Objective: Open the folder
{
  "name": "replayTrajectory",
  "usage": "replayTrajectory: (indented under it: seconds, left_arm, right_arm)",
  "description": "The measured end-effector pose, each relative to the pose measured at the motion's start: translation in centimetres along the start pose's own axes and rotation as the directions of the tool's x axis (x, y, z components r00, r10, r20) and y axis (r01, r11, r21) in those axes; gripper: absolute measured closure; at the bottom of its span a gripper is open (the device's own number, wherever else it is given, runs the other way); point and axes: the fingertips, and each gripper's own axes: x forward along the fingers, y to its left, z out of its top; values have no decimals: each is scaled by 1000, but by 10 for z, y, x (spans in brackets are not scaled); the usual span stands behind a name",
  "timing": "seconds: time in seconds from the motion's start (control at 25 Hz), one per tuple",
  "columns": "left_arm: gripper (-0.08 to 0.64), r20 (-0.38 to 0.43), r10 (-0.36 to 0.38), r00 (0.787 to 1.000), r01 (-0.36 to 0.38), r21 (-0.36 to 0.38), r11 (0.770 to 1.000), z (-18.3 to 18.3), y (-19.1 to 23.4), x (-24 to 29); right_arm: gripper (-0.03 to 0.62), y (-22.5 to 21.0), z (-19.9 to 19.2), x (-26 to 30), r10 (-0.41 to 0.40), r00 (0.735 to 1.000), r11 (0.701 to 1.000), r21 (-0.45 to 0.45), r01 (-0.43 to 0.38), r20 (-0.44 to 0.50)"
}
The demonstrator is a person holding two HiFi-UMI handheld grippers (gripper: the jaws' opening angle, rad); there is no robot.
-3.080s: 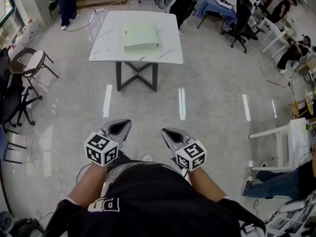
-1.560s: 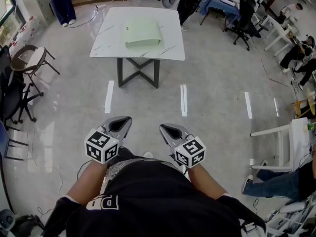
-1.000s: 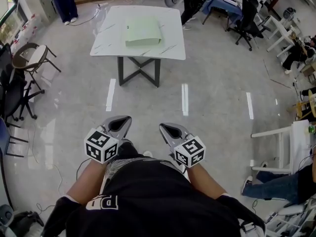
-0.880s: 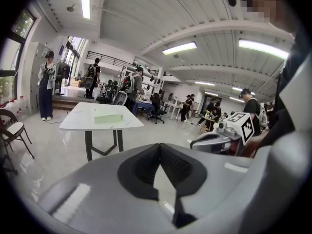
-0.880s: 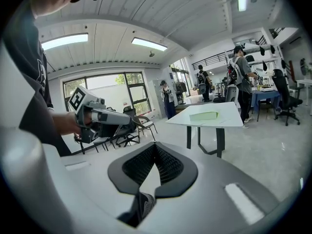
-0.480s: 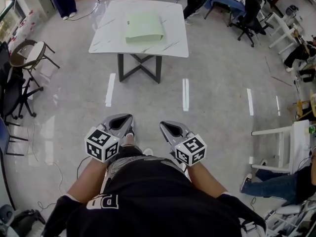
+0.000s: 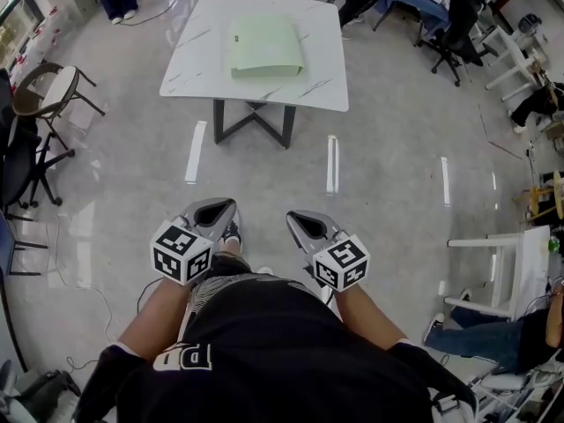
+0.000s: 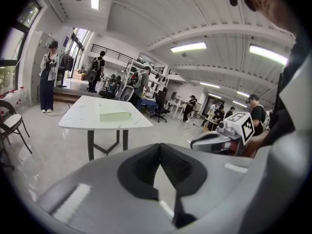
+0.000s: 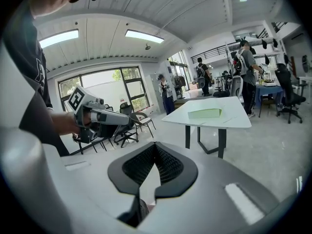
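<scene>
The pale green folder (image 7: pixel 265 48) is lying closed and flat on the white marble-patterned table (image 7: pixel 198 55), toward that table's far half, and nothing else is showing on the tabletop. Both tools are hanging well short of it, with a wide stretch of glossy grey floor (image 7: pixel 388 166) lying between them and the table's dark crossed legs. In the head view the person is holding the left gripper (image 7: pixel 225 208) and the right gripper (image 7: pixel 298 220) side by side, close in front of a black shirt (image 7: pixel 264 342), each one tilting slightly downward and toward the other, apart and touching nothing. The left gripper view is showing its jaws (image 8: pixel 158 147) pressed together at the tips with nothing pinched between them (only floor is showing through the small triangular gap behind the tips), and the folder (image 8: pixel 115 116) is sitting far ahead, up and to the left of those tips. The right gripper view is showing the same: jaws (image 9: pixel 155 147) pressed together and empty, the folder (image 9: pixel 204 113) lying far off to the upper right on the table (image 9: pixel 229 118). A folding chair (image 7: pixel 53 95) is standing off the table's left side.
</scene>
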Motion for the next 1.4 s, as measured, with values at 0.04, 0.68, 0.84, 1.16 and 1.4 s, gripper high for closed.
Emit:
replayTrajectory:
  seconds: [0.04, 0.68, 0.84, 1.16, 1.4]
  left_arm:
    - [511, 7, 0, 1000, 0, 2, 1000, 8, 8, 4]
    - [511, 30, -40, 999, 40, 25, 999, 102, 113, 53]
    - [511, 38, -54, 998, 53, 23, 998, 119, 141, 62]
    - [511, 47, -79, 996, 77, 29, 997, 147, 192, 76]
    - [511, 45, -95, 994, 94, 35, 995, 156, 225, 82]
  right_arm:
    - [592, -5, 6, 7, 0, 1000, 1000, -3, 0, -1]
    - [592, -63, 95, 104, -41, 999, 999, -18, 41, 0]
    - [592, -71, 112, 128, -54, 998, 998, -25, 54, -7]
    - [592, -90, 145, 173, -86, 996, 995, -41, 86, -1]
    - [592, -94, 155, 204, -100, 995, 994, -49, 100, -5]
